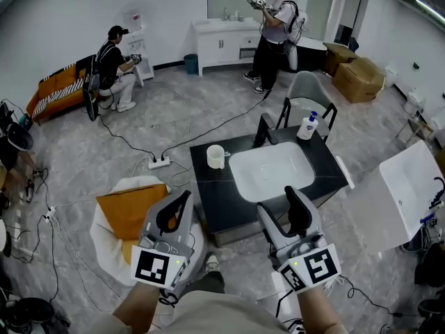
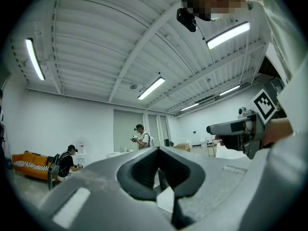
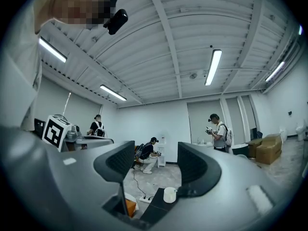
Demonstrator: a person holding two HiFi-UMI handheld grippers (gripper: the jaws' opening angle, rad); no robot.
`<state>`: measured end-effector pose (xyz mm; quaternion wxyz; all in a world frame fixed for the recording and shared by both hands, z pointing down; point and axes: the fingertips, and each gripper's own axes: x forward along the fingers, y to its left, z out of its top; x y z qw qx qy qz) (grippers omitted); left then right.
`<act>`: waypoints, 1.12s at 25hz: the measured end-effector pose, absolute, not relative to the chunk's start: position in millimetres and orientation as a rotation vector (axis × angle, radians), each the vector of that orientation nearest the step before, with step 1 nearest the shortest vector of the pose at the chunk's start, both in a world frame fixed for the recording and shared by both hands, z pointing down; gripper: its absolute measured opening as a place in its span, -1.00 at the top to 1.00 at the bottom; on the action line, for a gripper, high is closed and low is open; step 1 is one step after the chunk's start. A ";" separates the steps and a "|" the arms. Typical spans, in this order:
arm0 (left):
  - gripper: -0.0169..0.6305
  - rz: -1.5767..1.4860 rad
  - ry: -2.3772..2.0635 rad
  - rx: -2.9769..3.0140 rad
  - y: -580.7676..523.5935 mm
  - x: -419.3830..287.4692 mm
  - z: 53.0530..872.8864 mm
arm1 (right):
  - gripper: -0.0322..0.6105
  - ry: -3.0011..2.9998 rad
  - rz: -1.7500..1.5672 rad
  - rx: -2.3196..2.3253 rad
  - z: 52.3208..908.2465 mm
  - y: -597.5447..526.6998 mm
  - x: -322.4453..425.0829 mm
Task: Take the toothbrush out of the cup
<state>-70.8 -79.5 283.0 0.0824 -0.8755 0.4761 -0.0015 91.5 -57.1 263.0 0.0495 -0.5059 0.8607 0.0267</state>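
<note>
Bright white workroom, strip lights overhead, grey veined floor (image 1: 160, 117); at centre, a black table (image 1: 212, 193) with a white basin (image 1: 271, 169) sunk into its top. White cup (image 1: 216, 156) upright on the black surface, just beside the basin's left rim; appears again in the right gripper view, far off, framed between that gripper's jaws. Toothbrush too small to make out in any view; impossible to tell whether in the cup. Pump bottle (image 1: 308, 126) with a blue cap at the table's far right corner; grey chair (image 1: 306, 92) just behind it.

Left gripper (image 1: 181, 202) held low off the table's near left corner, above an orange cushion (image 1: 128, 211) on a white seat (image 1: 104, 235); jaws drawn together to a thin slit, nothing gripped. Right gripper (image 1: 279, 204) poised at the table's near edge, just short of the basin; jaws spread wide, nothing held. Both well apart from the cup.

Beyond, a seated person (image 1: 115, 65) by an orange striped sofa (image 1: 59, 89); a standing person (image 1: 274, 30) beside a white cabinet (image 1: 222, 44); cardboard boxes (image 1: 358, 75) at right; a white power strip (image 1: 159, 163) on the floor left of the table.
</note>
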 end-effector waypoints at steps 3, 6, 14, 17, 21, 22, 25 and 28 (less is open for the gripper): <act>0.94 0.006 1.410 -2.617 -126.7 -81.7 273.3 | 0.07 2.620 0.083 -1.541 256.0 -104.5 78.0; 0.94 0.012 1.411 -2.620 -172.0 -95.3 266.3 | 0.07 2.617 0.087 -1.545 249.6 -149.2 63.2; 0.94 0.016 1.408 -2.612 -247.8 -119.7 260.9 | 0.07 2.592 0.098 -1.585 242.1 -221.4 49.5; 0.94 0.013 1.429 -2.619 -258.4 -121.5 265.3 | 0.08 2.615 0.084 -1.576 246.8 -232.7 49.4; 0.94 -0.006 1.472 -2.628 -270.4 -119.4 274.5 | 0.10 2.644 0.058 -1.556 255.6 -247.9 51.8; 0.94 -0.005 1.481 -2.639 -273.8 -118.0 276.4 | 0.10 2.649 0.053 -1.552 257.5 -252.7 52.8; 0.94 -0.018 1.488 -2.652 -281.0 -111.8 284.6 | 0.10 2.659 0.001 -1.535 270.2 -267.6 56.5; 0.94 -0.017 1.525 -2.651 -293.5 -107.0 298.3 | 0.10 2.676 -0.076 -1.512 290.9 -285.6 57.1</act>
